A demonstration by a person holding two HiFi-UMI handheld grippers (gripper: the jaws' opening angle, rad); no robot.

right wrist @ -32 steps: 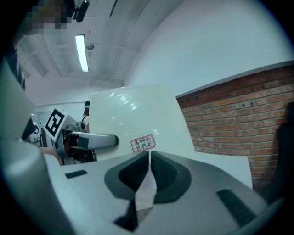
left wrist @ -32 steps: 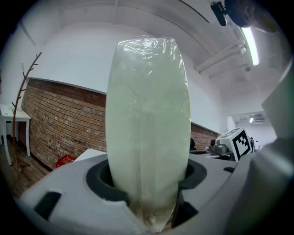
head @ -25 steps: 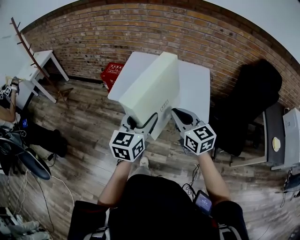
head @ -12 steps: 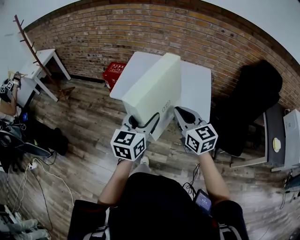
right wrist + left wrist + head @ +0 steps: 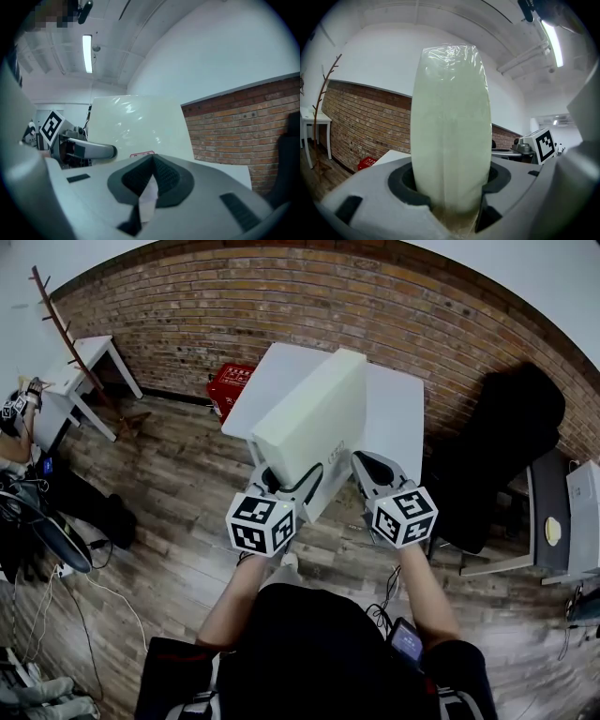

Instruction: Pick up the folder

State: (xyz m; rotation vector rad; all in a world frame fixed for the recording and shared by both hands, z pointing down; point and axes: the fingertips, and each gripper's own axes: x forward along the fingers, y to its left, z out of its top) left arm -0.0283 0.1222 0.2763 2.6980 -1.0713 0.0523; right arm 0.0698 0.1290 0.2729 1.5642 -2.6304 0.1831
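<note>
A thick cream-white folder (image 5: 314, 427) is held up over the white table (image 5: 394, 418), tilted, its long body reaching away from me. My left gripper (image 5: 286, 486) is shut on its near thick edge. In the left gripper view the folder (image 5: 450, 126) stands upright and fills the space between the pads of the left gripper (image 5: 450, 187). My right gripper (image 5: 364, 465) sits just right of the folder's near corner, jaws shut. In the right gripper view the folder's broad face (image 5: 136, 126) is to the left. A thin white sliver shows between the pads of the right gripper (image 5: 151, 161); I cannot tell what it is.
A brick wall runs behind the table. A red basket (image 5: 230, 385) sits on the wood floor at the table's left. A black chair (image 5: 506, 446) stands to the right. A small white side table (image 5: 80, 367) and a seated person (image 5: 19, 418) are at far left.
The folder and both grippers keep their places; the head view has only drifted slightly. The person at far left has shifted.
</note>
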